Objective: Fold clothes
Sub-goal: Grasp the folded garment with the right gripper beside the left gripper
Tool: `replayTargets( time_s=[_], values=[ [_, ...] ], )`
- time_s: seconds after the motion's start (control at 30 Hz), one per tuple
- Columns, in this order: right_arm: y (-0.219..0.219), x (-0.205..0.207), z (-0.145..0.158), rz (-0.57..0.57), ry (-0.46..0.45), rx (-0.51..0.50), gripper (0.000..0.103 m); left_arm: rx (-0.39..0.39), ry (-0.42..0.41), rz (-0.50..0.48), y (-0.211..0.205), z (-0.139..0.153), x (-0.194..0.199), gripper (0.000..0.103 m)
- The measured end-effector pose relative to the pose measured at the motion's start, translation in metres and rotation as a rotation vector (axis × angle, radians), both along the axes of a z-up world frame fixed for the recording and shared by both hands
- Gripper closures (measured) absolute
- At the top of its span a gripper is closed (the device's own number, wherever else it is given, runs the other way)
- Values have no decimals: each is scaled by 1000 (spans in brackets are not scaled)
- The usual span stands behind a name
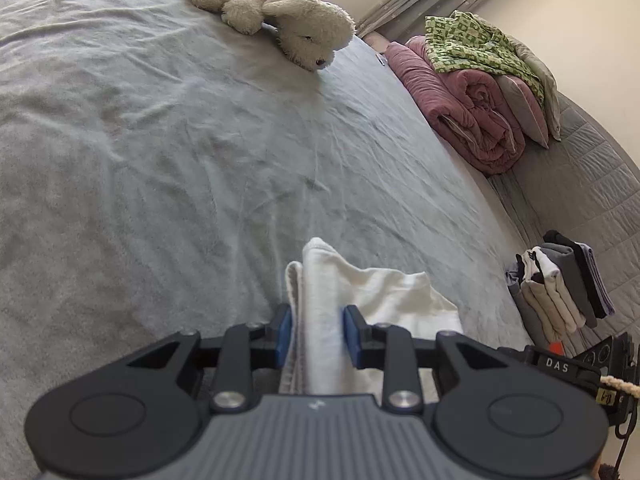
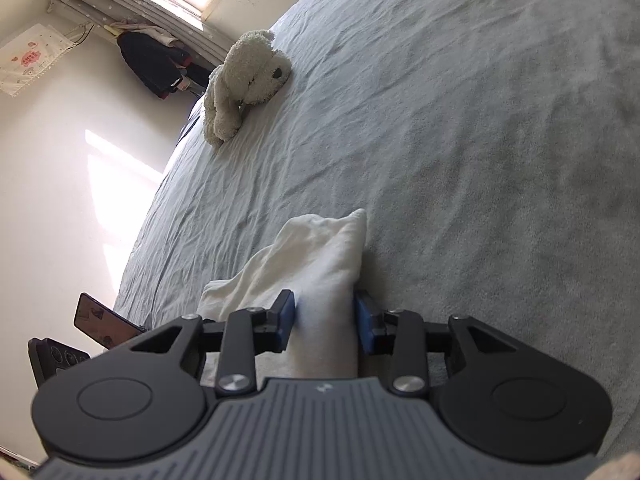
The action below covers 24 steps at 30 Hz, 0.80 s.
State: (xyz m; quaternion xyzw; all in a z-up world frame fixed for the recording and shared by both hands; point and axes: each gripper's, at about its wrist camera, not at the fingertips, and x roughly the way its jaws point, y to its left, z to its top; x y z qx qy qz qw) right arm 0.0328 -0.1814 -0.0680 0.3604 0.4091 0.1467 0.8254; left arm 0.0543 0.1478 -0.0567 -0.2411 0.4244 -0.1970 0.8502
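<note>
1. Left gripper (image 1: 316,334) is clamped on a white cloth (image 1: 360,292). The bunched fabric sits right btwn the two blue pads (image 1: 285,332), touching both, w/ folds standing up past the tips toward 12 o'clock.
2. From that pinch the rest of the cloth spreads off toward 2 o'clock and drapes down over the grey bed sheet (image 1: 160,160).
3. Right gripper (image 2: 325,326) is also closed on the same white cloth (image 2: 316,256). A thick wad fills the gap btwn its blue pads (image 2: 289,322), pressed on both sides.
4. In the right wrist view the cloth pokes past the tips toward 12, w/ a loose flap trailing off toward 10 o'clock and lying on the bed sheet (image 2: 440,140).
5. Can't tell if the cloth is lifted clear of the sheet or resting on it near the pads.
6. Plush dog (image 1: 276,12) lies on the sheet, far end, at approx 12 o'clock from the left gripper; in the right view the plush dog (image 2: 244,80) is at approx 11 o'clock.
7. Left view, 3 o'clock: a stack of folded clothes (image 1: 560,288) at the bed's edge, well apart from the gripper.
8. Left view, 1–2 o'clock: a rolled pink quilt (image 1: 460,108) w/ a green patterned garment (image 1: 476,40) on top.
9. Right view, 9 o'clock: a phone (image 2: 102,320) propped up beside the bed.
</note>
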Motion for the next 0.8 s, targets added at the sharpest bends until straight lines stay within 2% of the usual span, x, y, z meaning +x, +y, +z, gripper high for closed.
replayTargets(
  time_s=[0.17, 0.33, 0.43, 0.5, 0.7, 0.8],
  values=[
    [6, 0, 2, 12, -11, -17, 61, 42, -27, -13, -6, 0, -4, 70],
    [24, -3, 4, 43, -85, -119, 59, 79, -54, -14, -11, 1, -7, 71],
    [37, -8, 7, 70, -143, -235, 69, 102, -76, -3, -17, 2, -10, 78],
    [43, -10, 7, 77, -169, -276, 77, 117, -90, 0, -21, 5, -12, 81],
    [44, -10, 11, 70, -208, -292, 80, 136, -109, -10, -21, 7, -13, 82],
    [45, -9, 12, 82, -216, -297, 79, 140, -96, -19, -21, 7, -12, 79]
  ],
)
